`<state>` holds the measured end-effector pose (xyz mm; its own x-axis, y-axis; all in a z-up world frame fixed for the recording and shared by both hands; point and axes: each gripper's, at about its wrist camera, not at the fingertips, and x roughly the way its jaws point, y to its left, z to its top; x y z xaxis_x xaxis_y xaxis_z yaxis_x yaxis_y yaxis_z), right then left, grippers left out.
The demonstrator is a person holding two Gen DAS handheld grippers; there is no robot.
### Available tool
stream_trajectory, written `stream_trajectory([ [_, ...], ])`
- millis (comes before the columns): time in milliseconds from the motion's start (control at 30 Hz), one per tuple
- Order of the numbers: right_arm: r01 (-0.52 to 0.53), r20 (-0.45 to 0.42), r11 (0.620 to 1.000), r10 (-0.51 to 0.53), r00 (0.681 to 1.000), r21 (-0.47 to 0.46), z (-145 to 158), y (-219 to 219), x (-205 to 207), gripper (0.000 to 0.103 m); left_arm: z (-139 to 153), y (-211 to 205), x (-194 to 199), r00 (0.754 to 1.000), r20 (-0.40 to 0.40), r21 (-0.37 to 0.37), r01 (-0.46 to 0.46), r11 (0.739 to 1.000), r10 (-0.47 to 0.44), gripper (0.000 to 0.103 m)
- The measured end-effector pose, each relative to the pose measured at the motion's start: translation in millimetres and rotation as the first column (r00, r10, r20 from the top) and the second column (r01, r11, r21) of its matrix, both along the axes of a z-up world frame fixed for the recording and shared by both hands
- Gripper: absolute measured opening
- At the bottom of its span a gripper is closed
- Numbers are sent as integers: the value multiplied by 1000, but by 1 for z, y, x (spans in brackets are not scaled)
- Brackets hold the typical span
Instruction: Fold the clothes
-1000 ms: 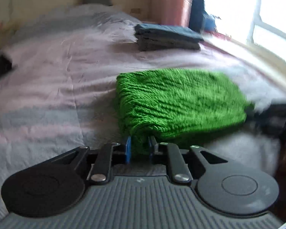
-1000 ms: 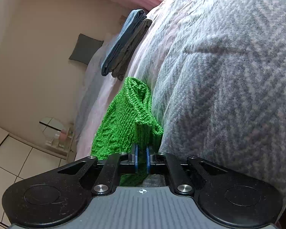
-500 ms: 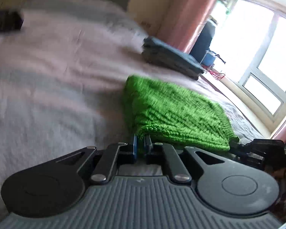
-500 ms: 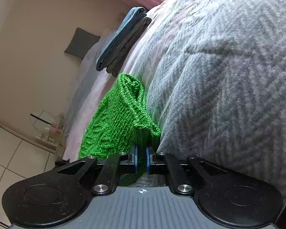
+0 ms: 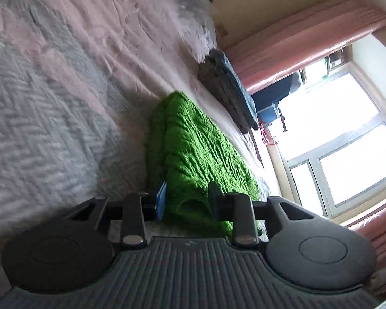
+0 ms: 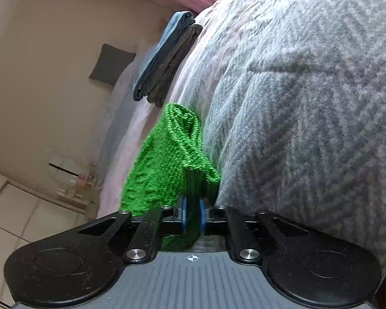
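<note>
Two grippers | left gripper (image 5: pixel 186 200) fingers spread around green knit (image 5: pixel 195 152) edge | right gripper (image 6: pixel 193 215) fingers pinching knit edge

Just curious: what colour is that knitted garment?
Bright green knitted garment, clearest in the right wrist view.

The green sweater (image 5: pixel 198 152) is a thick, rough knitted cloth, the bedcover (image 6: pixel 296 108) is soft matt fabric with woven zigzag texture, and the gripper bodies are matt black plastic.
</note>
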<state>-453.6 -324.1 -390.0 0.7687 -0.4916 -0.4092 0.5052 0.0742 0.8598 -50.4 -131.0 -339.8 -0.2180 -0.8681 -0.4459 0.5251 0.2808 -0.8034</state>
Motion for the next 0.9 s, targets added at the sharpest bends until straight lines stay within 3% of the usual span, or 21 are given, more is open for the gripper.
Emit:
stream_trajectory([
  [67,0,2,1000,0,1000,2,1,-1,1,13,1,-4,-2,1000,23,3,3,1000,-3,22],
  [100,2,2,1000,-2,1000,-4,2,0,0,12,1,-4,-3,999,39,0,4,1000,-4,11],
  [133,4,2,1000,-4,1000,-12,3,2,-1,4,2,-4,-3,998,64,-7,7,1000,-7,10],
  [267,19,-6,998,-19,1000,-55,4,8,-4,3,6,-4,-16,956,292,-4,29,1000,-27,10],
  [467,-11,-98,999,7,995,-37,5,8,2,0,1,-10,-41,911,407,75,40,996,-67,14],
  [533,-22,-127,998,14,992,-58,15,13,3,9,8,-6,-42,918,392,94,17,995,-52,21],
  [600,-42,-159,993,25,987,-106,25,22,4,52,17,2,-45,924,381,112,-19,993,-25,21],
  [633,-64,-179,989,40,983,-131,32,27,6,57,21,4,-49,922,387,124,-29,992,-21,24],
  [700,-112,-266,980,66,962,-162,41,38,15,60,30,11,-60,911,411,154,-41,987,-26,31],
  [767,-144,-336,976,82,938,-163,43,48,25,60,36,16,-71,907,421,180,-49,982,-32,33],
  [900,-146,-330,979,92,939,-142,43,63,25,60,43,27,-90,883,469,240,-92,967,-33,41],
])
